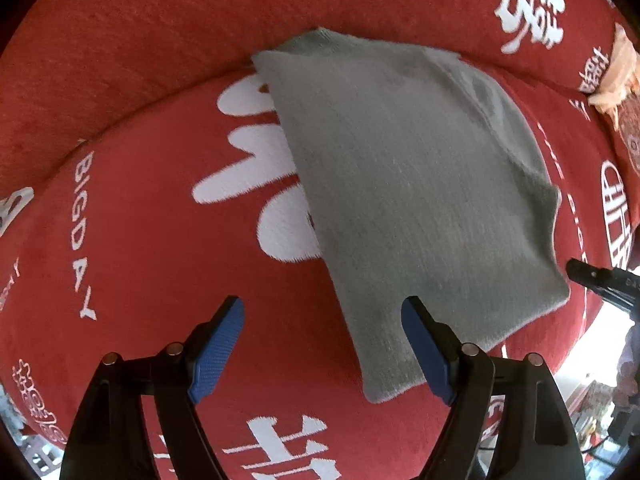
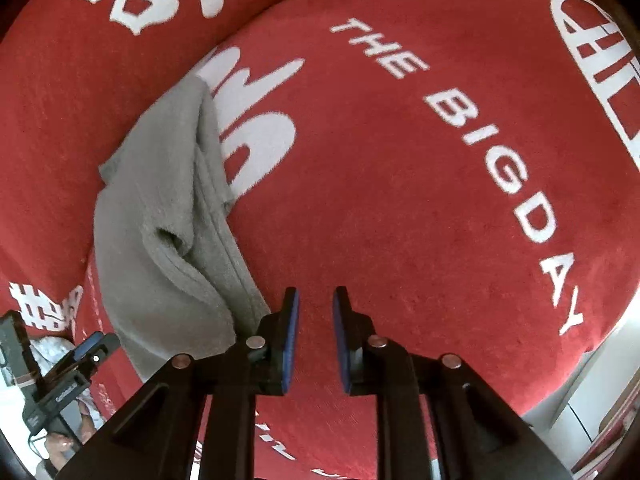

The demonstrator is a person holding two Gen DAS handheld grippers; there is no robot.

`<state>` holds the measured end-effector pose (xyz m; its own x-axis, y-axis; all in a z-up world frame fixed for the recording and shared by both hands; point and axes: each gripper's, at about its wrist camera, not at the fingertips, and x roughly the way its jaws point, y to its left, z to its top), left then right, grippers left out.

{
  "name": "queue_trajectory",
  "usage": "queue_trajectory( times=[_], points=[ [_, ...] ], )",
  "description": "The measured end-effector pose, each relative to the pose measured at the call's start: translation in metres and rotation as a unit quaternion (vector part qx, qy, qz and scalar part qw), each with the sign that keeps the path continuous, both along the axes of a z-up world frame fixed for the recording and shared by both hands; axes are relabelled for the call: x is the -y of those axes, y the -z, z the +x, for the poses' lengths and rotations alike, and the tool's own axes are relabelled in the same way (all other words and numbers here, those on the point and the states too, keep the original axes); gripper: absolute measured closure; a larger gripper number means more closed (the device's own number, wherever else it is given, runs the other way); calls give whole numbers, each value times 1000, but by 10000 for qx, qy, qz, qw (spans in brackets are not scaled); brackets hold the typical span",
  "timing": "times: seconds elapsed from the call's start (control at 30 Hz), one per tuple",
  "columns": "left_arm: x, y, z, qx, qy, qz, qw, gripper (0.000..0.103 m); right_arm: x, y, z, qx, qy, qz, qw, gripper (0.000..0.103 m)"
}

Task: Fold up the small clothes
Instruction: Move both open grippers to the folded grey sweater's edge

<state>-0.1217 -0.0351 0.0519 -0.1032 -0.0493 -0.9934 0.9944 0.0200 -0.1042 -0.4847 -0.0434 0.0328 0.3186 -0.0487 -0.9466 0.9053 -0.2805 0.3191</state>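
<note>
Grey garment (image 1: 404,184) soft, fuzzy knit; red cover (image 1: 132,216) matt, napped cloth.

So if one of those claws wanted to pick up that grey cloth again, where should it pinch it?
Probably at the near corner of the grey folded garment, coming straight down from above. It lies flat on the red blanket, and that corner's layered edge sits just beside the open left gripper, giving the pads something to pinch.

Right claw (image 2: 316,304) slightly parted, empty; grey cloth (image 2: 160,216) folded beside.
</note>
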Motion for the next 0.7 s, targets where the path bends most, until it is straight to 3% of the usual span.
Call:
queue_trajectory(
  times=[0.07,0.17,0.63,0.67,0.7],
  points=[
    [4,-2,1,34,-43,-29,10000,21,5,-4,-2,24,-11,-43,10000,78],
    [8,-3,2,61,-74,-35,9999,21,15,-9,1,124,-54,-116,9998,61],
    [22,7,9,112,-283,123,9995,21,49,-12,25,261,-403,-160,9987,44],
    [23,7,9,111,-307,110,9994,20,50,-13,25,266,-420,-159,9986,41],
    [24,6,10,124,-330,95,9993,3,52,-13,26,273,-444,-159,9985,39]
  ],
)
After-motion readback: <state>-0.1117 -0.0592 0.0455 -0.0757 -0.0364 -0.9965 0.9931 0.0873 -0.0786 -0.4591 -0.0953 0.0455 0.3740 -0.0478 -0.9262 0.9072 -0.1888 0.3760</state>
